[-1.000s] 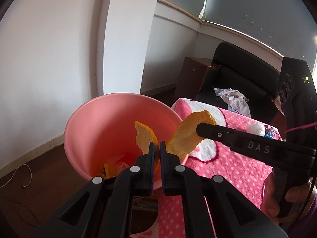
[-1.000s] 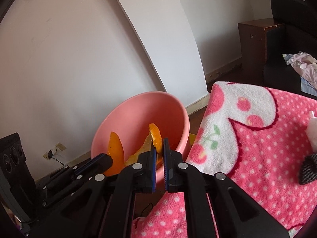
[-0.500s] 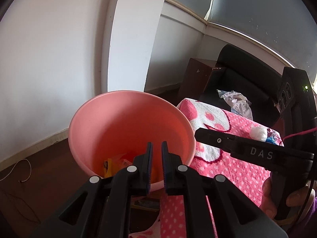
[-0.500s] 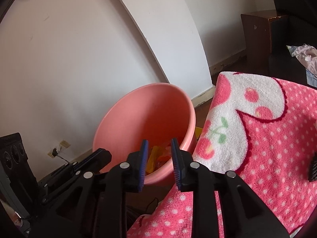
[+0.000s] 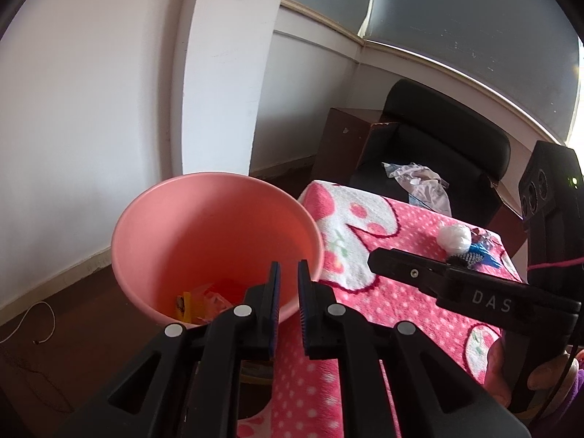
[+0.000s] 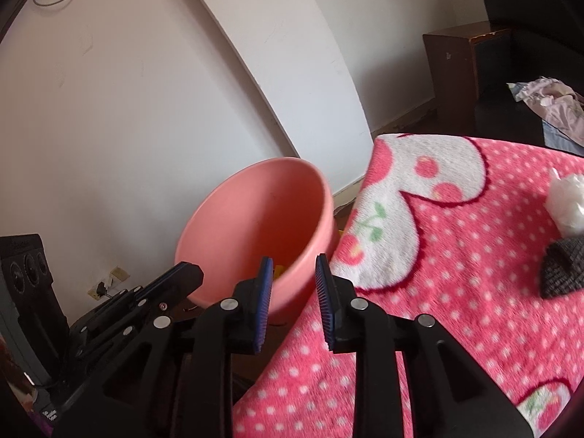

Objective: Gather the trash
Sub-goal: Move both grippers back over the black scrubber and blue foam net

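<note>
Both orange peel strips I was carrying a second ago are gone from the jaws. They left between the first and second earlier frames, and the round pink plastic bin (image 5: 204,226) has no peel hanging over it now. Bin has also slid a little away from both cameras.

Worktop under the pink polka-dot fleece blanket (image 5: 401,303) runs right of the bin. Its rounded corner with the white cherry-print patch sits just beside the bin rim, and I can't tell if they touch. Dark floor is open left of the bin, up to the white wall and pillar. Black padded armchair (image 5: 438,135) stands behind the worktop's far edge, with crumpled cloth on its seat.

Bin is smooth and matte, tapering toward the bottom. Yellow and clear wrappers (image 5: 200,301) lie low inside, and the peels aren't clear to me from here.

Left gripper (image 5: 288,273): jaws almost closed, a narrow slit, nothing between the blue ribbed pads, tips over the bin's near rim. Right gripper (image 6: 294,264): jaws apart, empty, over the gap between bin and blanket edge.

Remaining trash on the worktop, well apart from the bin: white crumpled plastic ball (image 5: 454,237), dark knitted scrap (image 6: 564,272) touching it, and small blue wrapper (image 5: 483,253).
</note>
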`<state>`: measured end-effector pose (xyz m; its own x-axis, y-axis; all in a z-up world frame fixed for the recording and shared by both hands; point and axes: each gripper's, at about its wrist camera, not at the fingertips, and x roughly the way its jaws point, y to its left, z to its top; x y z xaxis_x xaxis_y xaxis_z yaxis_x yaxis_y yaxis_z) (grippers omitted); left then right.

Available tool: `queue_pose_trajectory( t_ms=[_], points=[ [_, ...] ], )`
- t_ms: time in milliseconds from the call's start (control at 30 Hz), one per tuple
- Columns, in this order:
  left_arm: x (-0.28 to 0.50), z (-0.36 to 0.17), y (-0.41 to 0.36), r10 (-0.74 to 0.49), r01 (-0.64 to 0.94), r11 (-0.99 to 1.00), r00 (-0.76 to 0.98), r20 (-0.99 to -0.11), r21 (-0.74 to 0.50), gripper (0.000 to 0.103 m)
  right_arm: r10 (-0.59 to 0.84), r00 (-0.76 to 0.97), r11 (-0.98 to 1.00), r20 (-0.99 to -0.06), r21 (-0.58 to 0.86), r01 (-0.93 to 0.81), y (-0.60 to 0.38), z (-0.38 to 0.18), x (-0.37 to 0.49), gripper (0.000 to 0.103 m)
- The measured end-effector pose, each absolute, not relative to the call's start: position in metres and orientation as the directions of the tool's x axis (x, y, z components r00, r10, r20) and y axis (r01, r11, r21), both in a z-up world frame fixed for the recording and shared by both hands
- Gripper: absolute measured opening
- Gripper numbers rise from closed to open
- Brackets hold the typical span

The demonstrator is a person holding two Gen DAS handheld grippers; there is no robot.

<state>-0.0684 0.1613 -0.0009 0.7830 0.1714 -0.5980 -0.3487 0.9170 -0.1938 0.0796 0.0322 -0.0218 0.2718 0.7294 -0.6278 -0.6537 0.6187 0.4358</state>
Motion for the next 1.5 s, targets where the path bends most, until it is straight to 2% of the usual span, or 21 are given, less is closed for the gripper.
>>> queue_pose_trajectory(
  t_ms=[367,567,733,1033,1233,1267,1367,1500],
  points=[
    [-0.058,0.000,0.118,0.109,-0.273,0.945,0.784,-0.612,-0.181,0.009,0.697,0.347,0.681,-0.628,0.426,-0.596,-0.033,-0.025,0.074,0.025],
    [-0.047,-0.004,0.086,0.073,-0.218,0.963,0.775,-0.628,-0.157,0.012,0.658,0.407,0.736,-0.634,0.425,-0.528,-0.080,-0.034,0.078,0.025],
    [-0.038,-0.010,0.063,0.046,-0.179,0.974,0.762,-0.646,-0.141,0.022,0.619,0.448,0.779,-0.645,0.428,-0.459,-0.119,-0.046,0.086,0.025],
    [-0.022,-0.020,0.031,0.007,-0.126,0.984,0.739,-0.674,-0.127,0.033,0.548,0.526,0.836,-0.650,0.429,-0.342,-0.181,-0.054,0.102,0.025],
    [-0.014,-0.025,0.020,0.004,-0.112,0.987,0.723,-0.691,-0.111,0.035,0.529,0.537,0.848,-0.657,0.430,-0.309,-0.200,-0.057,0.108,0.025],
    [-0.012,-0.026,0.018,0.005,-0.110,0.988,0.721,-0.693,-0.108,0.035,0.530,0.531,0.848,-0.661,0.432,-0.307,-0.201,-0.059,0.109,0.026],
    [-0.008,-0.026,0.014,0.000,-0.103,0.989,0.717,-0.697,-0.105,0.036,0.553,0.517,0.832,-0.653,0.467,-0.300,-0.207,-0.063,0.110,0.044],
    [-0.001,-0.026,0.010,-0.004,-0.092,0.991,0.713,-0.701,-0.099,0.040,0.545,0.557,0.835,-0.626,0.464,-0.295,-0.214,-0.059,0.106,0.053]
  ],
)
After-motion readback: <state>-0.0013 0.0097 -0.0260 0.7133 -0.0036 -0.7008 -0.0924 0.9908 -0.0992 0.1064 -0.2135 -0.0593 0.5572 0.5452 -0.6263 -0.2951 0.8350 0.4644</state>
